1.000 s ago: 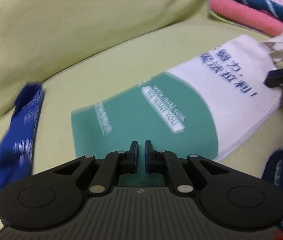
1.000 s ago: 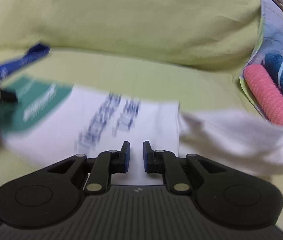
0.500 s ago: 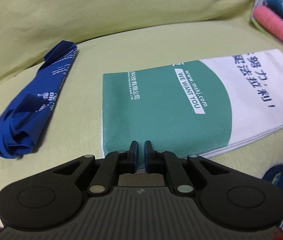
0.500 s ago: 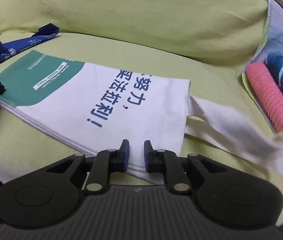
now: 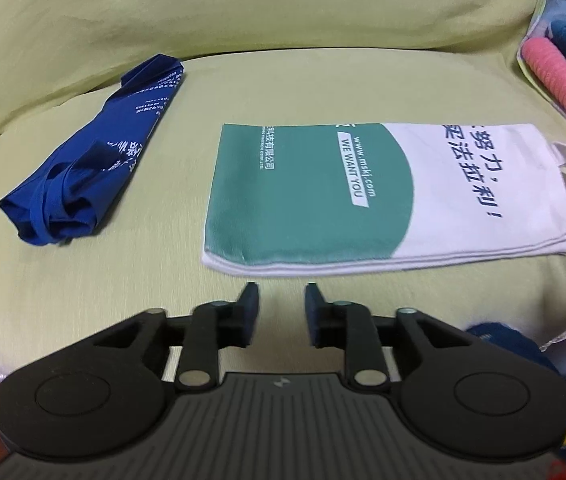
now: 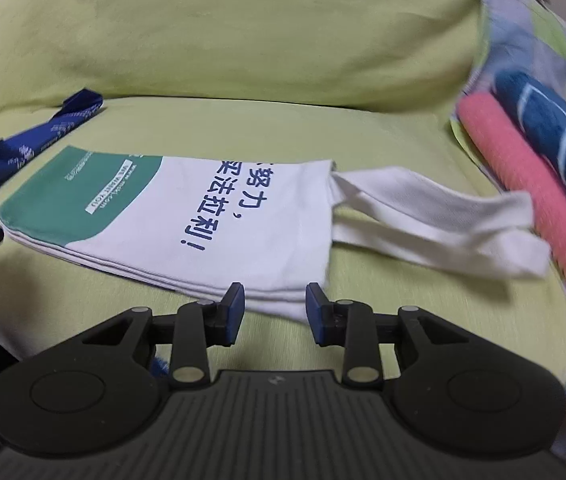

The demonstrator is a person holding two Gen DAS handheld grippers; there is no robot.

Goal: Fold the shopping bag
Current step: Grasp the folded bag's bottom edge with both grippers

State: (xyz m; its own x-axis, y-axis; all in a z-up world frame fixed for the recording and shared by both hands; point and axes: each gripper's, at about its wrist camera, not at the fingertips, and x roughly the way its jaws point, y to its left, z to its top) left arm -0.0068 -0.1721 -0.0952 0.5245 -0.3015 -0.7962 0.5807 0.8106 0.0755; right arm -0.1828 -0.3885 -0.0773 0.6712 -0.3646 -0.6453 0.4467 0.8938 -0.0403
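A white and green shopping bag (image 5: 363,196) lies folded lengthwise in a flat stack on the yellow-green sofa seat; it also shows in the right wrist view (image 6: 187,224). Its white handles (image 6: 435,220) trail to the right. My left gripper (image 5: 279,300) is open and empty, just in front of the bag's near folded edge at the green end. My right gripper (image 6: 274,300) is open and empty, at the bag's near corner by the handle end, its fingertips close over the cloth edge.
A crumpled blue bag (image 5: 95,176) lies left of the folded bag. Rolled pink (image 6: 531,184) and blue towels (image 6: 555,136) lie at the right. The sofa back cushion (image 5: 243,12) rises behind. The seat's front edge is close below me.
Both grippers were shut on the bag's near edge and have opened, letting it go. Both have drawn back a little toward the seat's front edge. The bag lies still.
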